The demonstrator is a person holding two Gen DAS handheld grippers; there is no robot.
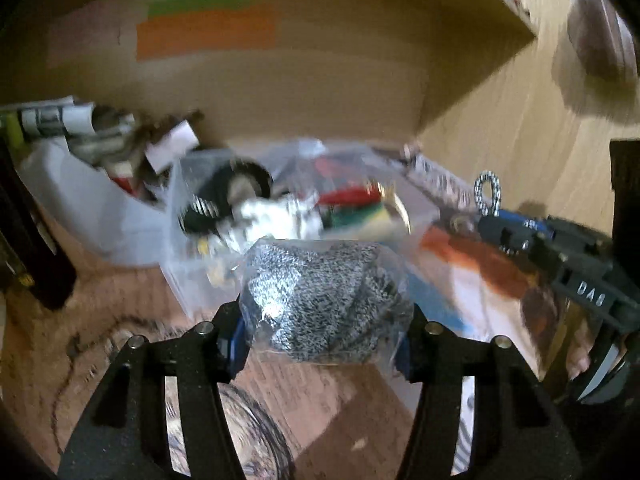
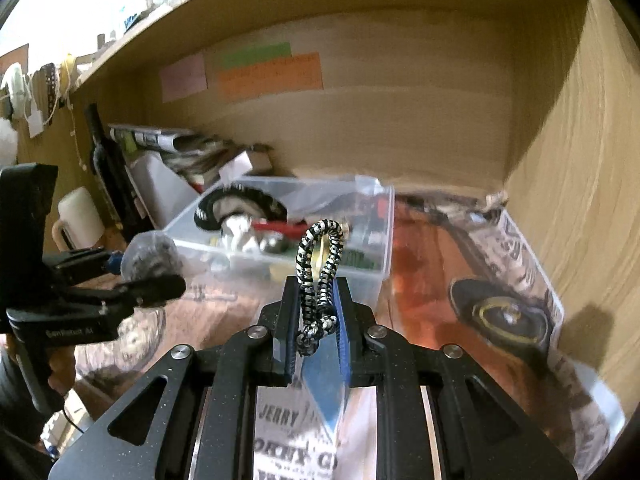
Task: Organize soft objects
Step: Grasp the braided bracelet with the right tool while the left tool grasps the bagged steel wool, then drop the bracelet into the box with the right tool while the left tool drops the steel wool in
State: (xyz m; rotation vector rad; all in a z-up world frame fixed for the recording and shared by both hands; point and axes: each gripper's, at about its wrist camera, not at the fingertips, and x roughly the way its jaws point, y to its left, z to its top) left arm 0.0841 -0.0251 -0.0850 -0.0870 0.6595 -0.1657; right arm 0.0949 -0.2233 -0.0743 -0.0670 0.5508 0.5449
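Speckled grey knit bundle (image 1: 320, 300) squeezed in left tool (image 1: 324, 336); right tool (image 2: 318, 312) pinches braided cord loop (image 2: 320, 264).

A white mug (image 2: 78, 216) stands left of magazines (image 2: 148, 138).

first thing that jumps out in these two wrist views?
Both tools are loaded. The left tool is clamped on a bagged grey knit bundle held just in front of the clear plastic bin. The right tool pinches a black-and-white cord loop, standing upright before the same bin, which sits packed with mixed items inside a wooden shelf.
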